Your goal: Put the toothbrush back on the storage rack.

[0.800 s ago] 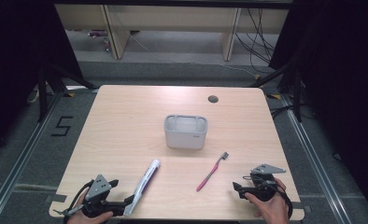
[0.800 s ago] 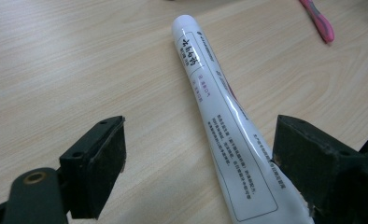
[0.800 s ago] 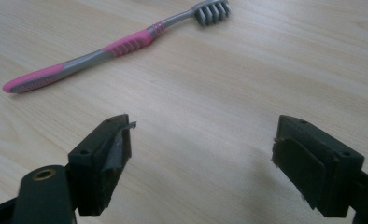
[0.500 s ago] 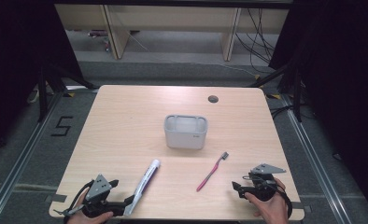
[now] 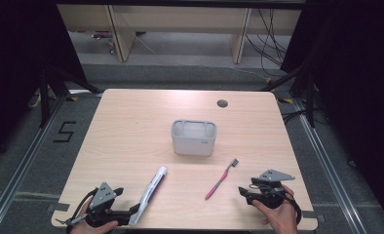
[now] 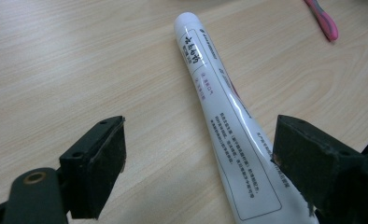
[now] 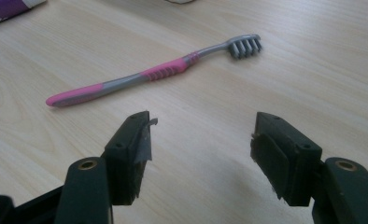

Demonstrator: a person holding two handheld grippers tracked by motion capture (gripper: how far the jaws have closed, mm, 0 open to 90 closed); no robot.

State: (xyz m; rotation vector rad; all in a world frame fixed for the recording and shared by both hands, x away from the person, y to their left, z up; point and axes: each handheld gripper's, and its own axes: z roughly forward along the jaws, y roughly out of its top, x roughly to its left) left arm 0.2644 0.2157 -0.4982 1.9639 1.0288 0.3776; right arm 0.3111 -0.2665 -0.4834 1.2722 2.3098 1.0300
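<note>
A white toothpaste tube (image 5: 150, 194) lies slanted on the wooden table (image 5: 131, 131) at the front left. In the left gripper view the tube (image 6: 219, 107) runs between the jaws, its flat end beside the right-hand one. My left gripper (image 5: 130, 213) (image 6: 198, 140) is open around that end, low over the table. A pink and grey toothbrush (image 5: 221, 178) (image 7: 145, 77) lies at the front right. My right gripper (image 5: 242, 192) (image 7: 201, 135) stands open just short of the toothbrush's handle, with nothing between its jaws.
A grey open-topped holder (image 5: 193, 137) stands at the table's middle. A round cable hole (image 5: 222, 103) sits near the far edge. The toothbrush's pink handle tip (image 6: 323, 18) lies beyond the tube. Shelving and cables stand behind the table.
</note>
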